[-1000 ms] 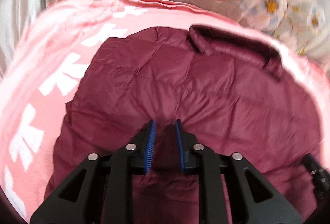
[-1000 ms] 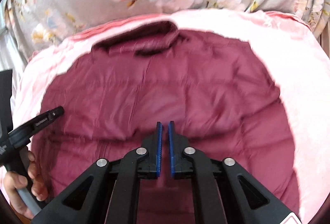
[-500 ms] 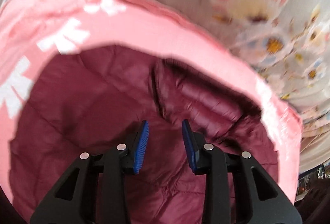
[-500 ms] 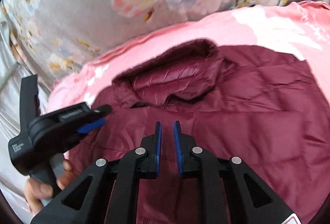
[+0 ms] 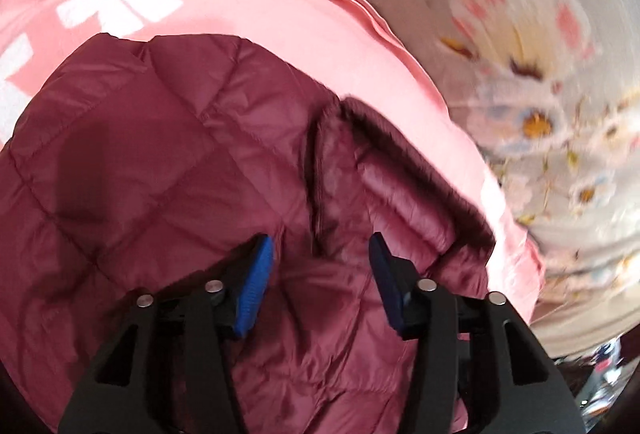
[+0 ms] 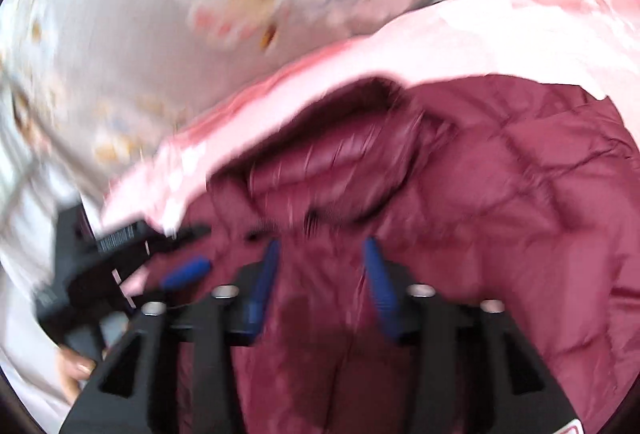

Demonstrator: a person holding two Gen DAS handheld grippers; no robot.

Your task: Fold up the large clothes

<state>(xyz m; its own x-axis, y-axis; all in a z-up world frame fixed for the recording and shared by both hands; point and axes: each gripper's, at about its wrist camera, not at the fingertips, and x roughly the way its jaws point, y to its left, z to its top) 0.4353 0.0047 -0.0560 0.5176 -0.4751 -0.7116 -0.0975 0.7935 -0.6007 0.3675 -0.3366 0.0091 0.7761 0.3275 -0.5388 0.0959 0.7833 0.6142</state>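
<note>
**Both grippers opening over the jacket collar**

We note the left gripper (image 5: 320,266) with jaws about half wide and opening; jacket (image 5: 152,170) fabric lies beneath the gap, and the pads do not press it. Right gripper (image 6: 320,266) likewise: jaws opening, about half wide, nothing clamped. Whether the tips graze the fabric we cannot tell; the right view is blurred.

The maroon quilted jacket lies flat on a pink sheet (image 5: 280,14) with white marks, its collar (image 5: 404,178) at the far side. Beyond is a grey floral cloth (image 5: 532,82). In the right view, a hand (image 6: 74,370) holds the left gripper at near left.
</note>
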